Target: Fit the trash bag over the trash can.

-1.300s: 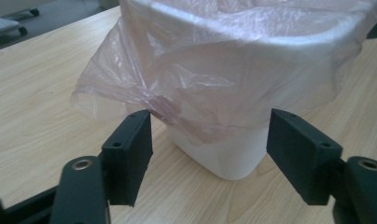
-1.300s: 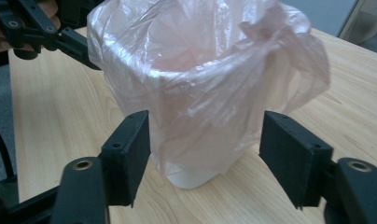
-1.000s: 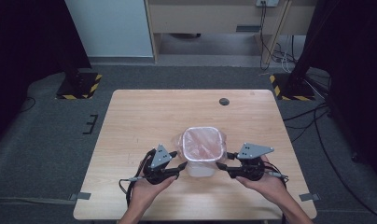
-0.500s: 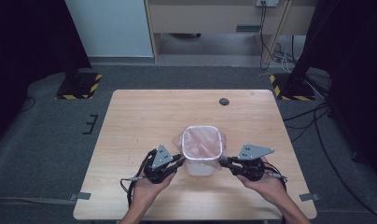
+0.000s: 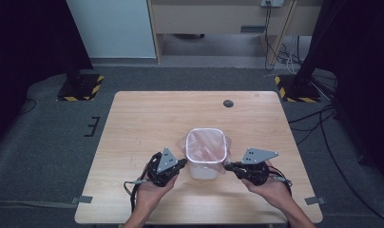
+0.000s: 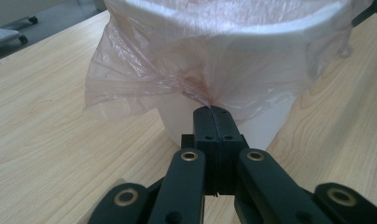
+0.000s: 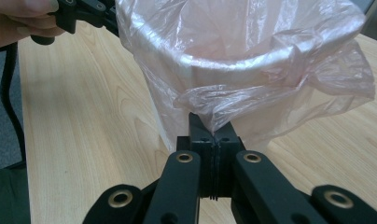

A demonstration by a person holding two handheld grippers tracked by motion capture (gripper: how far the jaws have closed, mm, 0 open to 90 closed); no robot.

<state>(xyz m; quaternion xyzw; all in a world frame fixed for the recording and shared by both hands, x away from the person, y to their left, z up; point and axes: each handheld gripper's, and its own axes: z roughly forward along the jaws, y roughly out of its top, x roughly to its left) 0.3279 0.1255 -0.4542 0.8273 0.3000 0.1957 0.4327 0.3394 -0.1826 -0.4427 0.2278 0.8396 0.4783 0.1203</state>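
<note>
On the near half of the pale wooden table (image 5: 147,123), roughly midway across it, stands the small white plastic bin (image 5: 205,161) lined with a thin translucent pink plastic bag (image 5: 206,145) whose edge is folded out over the rim and hangs down the outer wall. The bin stands upright, its mouth facing up, squarely between the two hands, so each gripper comes at it from its own flank and neither is clearly nearer. The left gripper (image 6: 213,112) has its jaws pressed together on a gathered pinch of the bag's overhang on the left wall, just below the rim. The right gripper (image 7: 214,135) likewise has its jaws closed on a fold of the overhang on the opposite wall. Both hands lie low over the table, palms up under the grippers, the jaws pointing inward at the bin. The next move likely turns on drawing the film down or out evenly from both sides.
</note>
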